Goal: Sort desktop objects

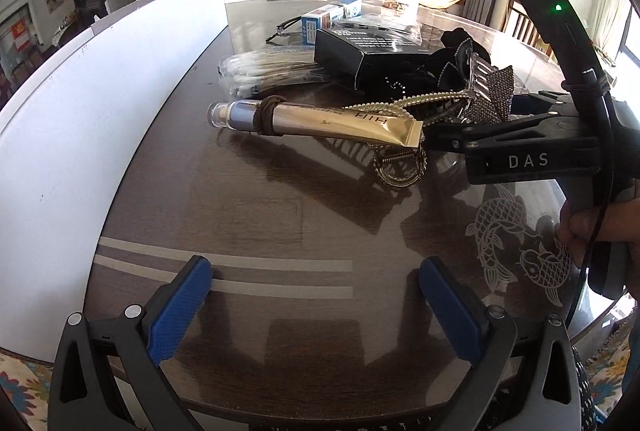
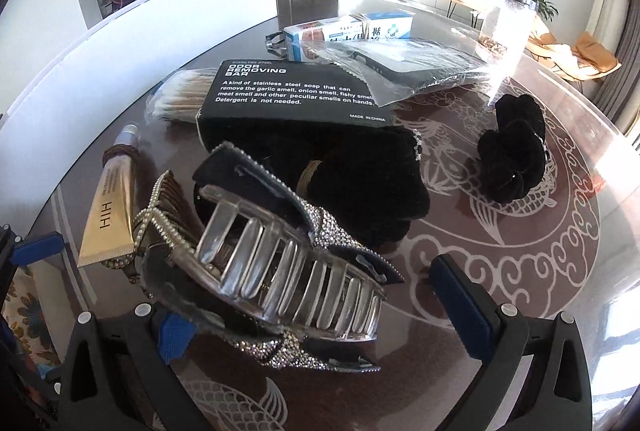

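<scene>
Both jaws stand wide and empty, the right gripper [image 2: 320,315] around the hair claw [image 2: 288,271], so sorting looks barely begun: tube [image 1: 320,121], black box [image 2: 288,91] and scrunchie [image 2: 514,155] crowd mid-tabletop [image 1: 260,215].

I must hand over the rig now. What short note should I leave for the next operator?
Left gripper: open, empty, over bare table.
Right gripper: open, fingers on both sides of the claw clip, not closed on it.
Gold tube leans on the pearl clip. Behind them are the black box and swabs; the scrunchie lies apart.
Done: nothing looks sorted yet.
Left: everything, probably the claw clip first.
</scene>
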The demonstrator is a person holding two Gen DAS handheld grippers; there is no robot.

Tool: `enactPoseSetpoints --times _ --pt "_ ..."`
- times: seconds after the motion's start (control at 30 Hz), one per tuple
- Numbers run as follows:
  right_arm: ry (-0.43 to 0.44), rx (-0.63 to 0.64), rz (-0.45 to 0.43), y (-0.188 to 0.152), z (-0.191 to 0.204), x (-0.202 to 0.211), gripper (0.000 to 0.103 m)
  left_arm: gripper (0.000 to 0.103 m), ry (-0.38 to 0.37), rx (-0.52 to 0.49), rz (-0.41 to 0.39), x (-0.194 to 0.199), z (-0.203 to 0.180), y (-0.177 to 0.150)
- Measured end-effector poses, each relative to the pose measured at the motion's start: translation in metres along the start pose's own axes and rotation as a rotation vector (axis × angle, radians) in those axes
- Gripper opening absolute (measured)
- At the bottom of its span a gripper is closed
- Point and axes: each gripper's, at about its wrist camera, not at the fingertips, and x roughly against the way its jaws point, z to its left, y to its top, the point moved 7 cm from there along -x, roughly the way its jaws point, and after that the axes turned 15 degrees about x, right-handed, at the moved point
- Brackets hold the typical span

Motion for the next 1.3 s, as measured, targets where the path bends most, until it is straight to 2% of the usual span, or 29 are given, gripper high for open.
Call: enactPoseSetpoints --times 0.17,1.3 --pt "-0.023 -0.034 -0.005 0.0049 -0.0138 -0.0055 0.103 0.103 0.006 0.004 0.017 -0.0026 0.0013 0.0036" --pt "-0.025 -0.038 -0.005 0.0043 -0.0134 -0.0050 0.103 0.103 0.013 -0.003 0.068 0.0028 0.0035 -0.0002"
